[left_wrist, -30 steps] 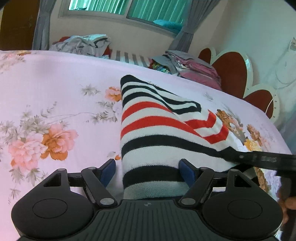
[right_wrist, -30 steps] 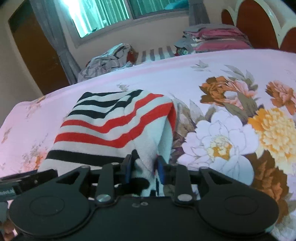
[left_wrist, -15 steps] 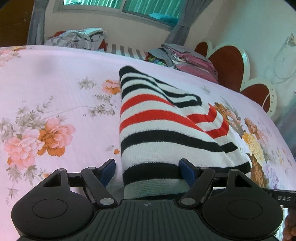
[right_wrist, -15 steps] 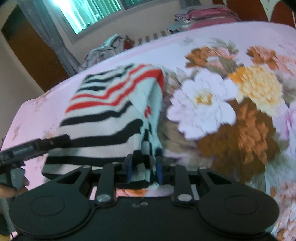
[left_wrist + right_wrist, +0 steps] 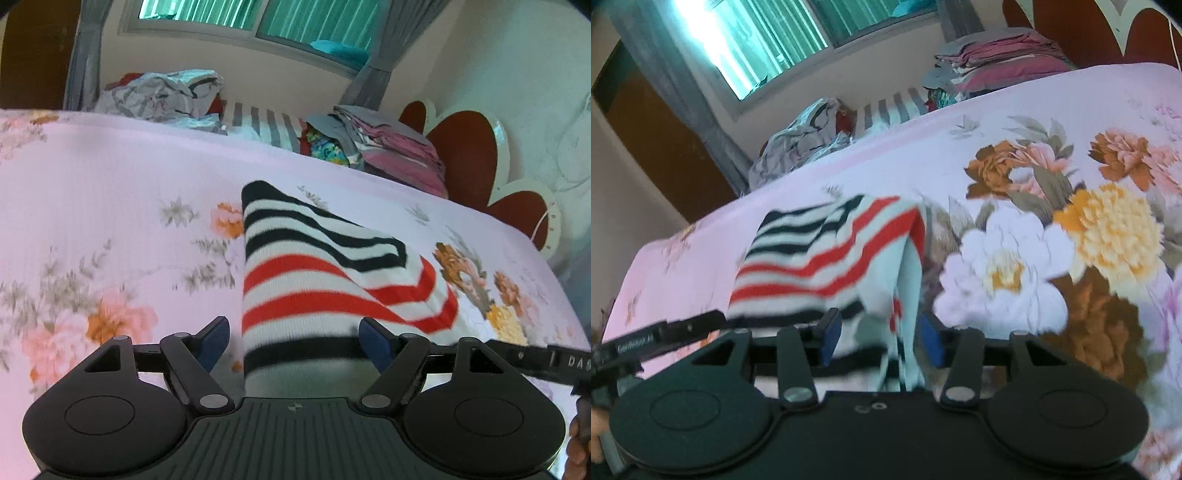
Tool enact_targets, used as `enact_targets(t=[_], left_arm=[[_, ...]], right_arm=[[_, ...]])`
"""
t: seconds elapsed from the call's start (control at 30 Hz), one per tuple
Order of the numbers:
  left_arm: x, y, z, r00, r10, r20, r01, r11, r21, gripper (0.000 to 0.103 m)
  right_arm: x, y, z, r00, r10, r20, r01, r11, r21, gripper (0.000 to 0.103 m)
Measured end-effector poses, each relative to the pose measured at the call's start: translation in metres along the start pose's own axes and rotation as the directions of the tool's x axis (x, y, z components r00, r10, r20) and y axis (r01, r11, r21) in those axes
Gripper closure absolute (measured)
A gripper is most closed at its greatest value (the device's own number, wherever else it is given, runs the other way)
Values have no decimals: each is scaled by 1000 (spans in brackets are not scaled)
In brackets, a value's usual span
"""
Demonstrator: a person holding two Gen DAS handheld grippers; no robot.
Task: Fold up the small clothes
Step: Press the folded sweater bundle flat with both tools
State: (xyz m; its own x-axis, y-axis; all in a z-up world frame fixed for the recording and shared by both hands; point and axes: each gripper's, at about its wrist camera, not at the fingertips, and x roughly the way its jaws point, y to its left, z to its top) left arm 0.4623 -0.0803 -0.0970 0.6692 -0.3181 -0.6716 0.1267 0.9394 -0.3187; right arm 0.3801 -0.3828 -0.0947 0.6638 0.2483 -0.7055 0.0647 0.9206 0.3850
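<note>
A small knit garment (image 5: 314,280) with black, white and red stripes lies folded on the pink floral bedsheet (image 5: 110,206). My left gripper (image 5: 295,339) stands open over its near end. The cloth lies between the blue pads (image 5: 216,341), and a gap shows at the left pad. In the right wrist view the same garment (image 5: 820,258) is blurred. My right gripper (image 5: 879,332) is at its right edge, jaws opening. A loose fold of cloth sits between the pads (image 5: 929,338) without being pinched.
Along the bed's far side lie a crumpled grey-white heap (image 5: 162,96), a striped cloth (image 5: 266,122) and a folded pink and grey stack (image 5: 391,147). A red and white headboard (image 5: 472,147) rises at the right. A person's hand (image 5: 576,439) shows at the lower right edge.
My right gripper was shut on the garment's folded edge; its jaws have now spread and the cloth hangs loose. Both grippers drew back and up a little. The left stayed open.
</note>
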Motion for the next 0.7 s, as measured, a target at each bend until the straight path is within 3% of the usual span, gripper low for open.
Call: enact_targets(t=[0.23,0.3,0.43,0.53,0.7], left_arm=[[30,0,-1,999,26,-37,-27,1000,-1,27],[32,-1,-3,999,24,-39,-24,1000,2,27],[31,-2,-3,999,23,-43,-22,1000,9,27],[30,0,-4,999,12,-43,-11,1000,10,26],[32,2,-6,999,17,-49,-17,1000,-8,25]], right_arm=[[38,11,4,998,-13,-61,10,999,-43,56],[46,14,-2,996,-33,-83,26,996,-80,70],[46,20,-7,996,-57,-62,44,981,-189,75],[39,26,-8,994,-112,-5,107,957,-271,80],[40,17,-8,996,-84,-26,76,974,-213,78]])
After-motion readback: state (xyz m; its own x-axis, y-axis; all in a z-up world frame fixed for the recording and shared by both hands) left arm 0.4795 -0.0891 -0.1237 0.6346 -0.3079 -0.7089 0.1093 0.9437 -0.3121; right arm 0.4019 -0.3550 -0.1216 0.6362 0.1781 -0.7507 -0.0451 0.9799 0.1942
